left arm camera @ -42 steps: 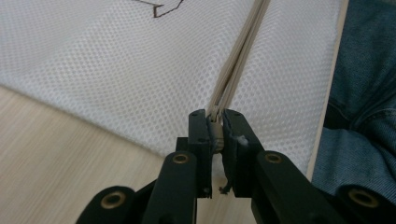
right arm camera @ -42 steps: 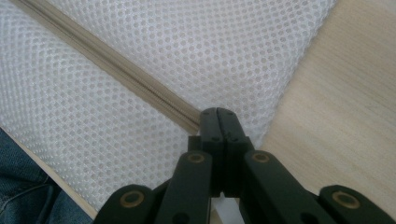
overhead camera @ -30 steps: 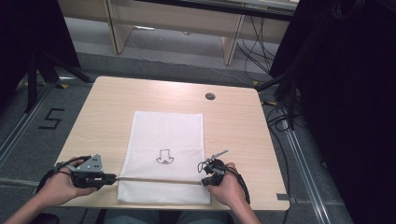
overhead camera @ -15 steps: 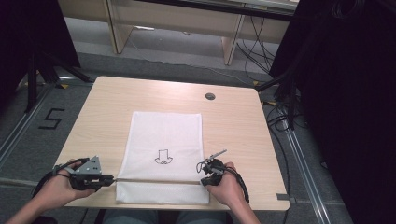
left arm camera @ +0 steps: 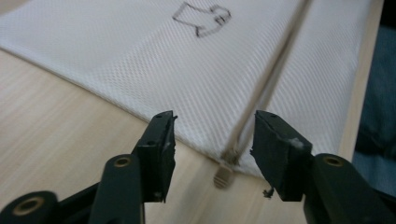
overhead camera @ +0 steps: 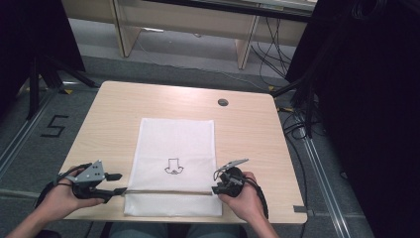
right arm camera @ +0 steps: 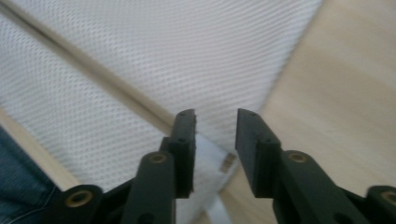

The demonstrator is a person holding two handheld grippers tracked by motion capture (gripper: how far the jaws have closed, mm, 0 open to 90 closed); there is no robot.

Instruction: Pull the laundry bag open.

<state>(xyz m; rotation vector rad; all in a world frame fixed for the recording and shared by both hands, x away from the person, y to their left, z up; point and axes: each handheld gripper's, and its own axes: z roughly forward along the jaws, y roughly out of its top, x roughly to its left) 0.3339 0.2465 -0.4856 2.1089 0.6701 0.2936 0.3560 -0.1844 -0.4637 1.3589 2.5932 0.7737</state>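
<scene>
A white mesh bag [overhead camera: 176,144] lies flat on the wooden table [overhead camera: 114,109], with a small drawn garment symbol [overhead camera: 173,166] on it. A zipper [overhead camera: 168,192] runs across it near the front edge. My left gripper [overhead camera: 119,183] sits at the zipper's left end, open; in the left gripper view the jaws [left arm camera: 212,135] straddle the bag's corner and the beige zipper pull [left arm camera: 223,176]. My right gripper [overhead camera: 215,182] rests at the zipper's right end. Its jaws [right arm camera: 215,126] stand apart over the bag's edge [right arm camera: 210,154], holding nothing.
A round cable grommet [overhead camera: 223,102] sits in the table's far right part. Wooden furniture [overhead camera: 188,25] stands beyond the table. Black stands are on the left, cables [overhead camera: 297,124] trail on the floor to the right, and a "5" [overhead camera: 53,126] marks the floor.
My left gripper has slid a little to the left, off the bag's edge. The right gripper and the bag have hardly moved.
</scene>
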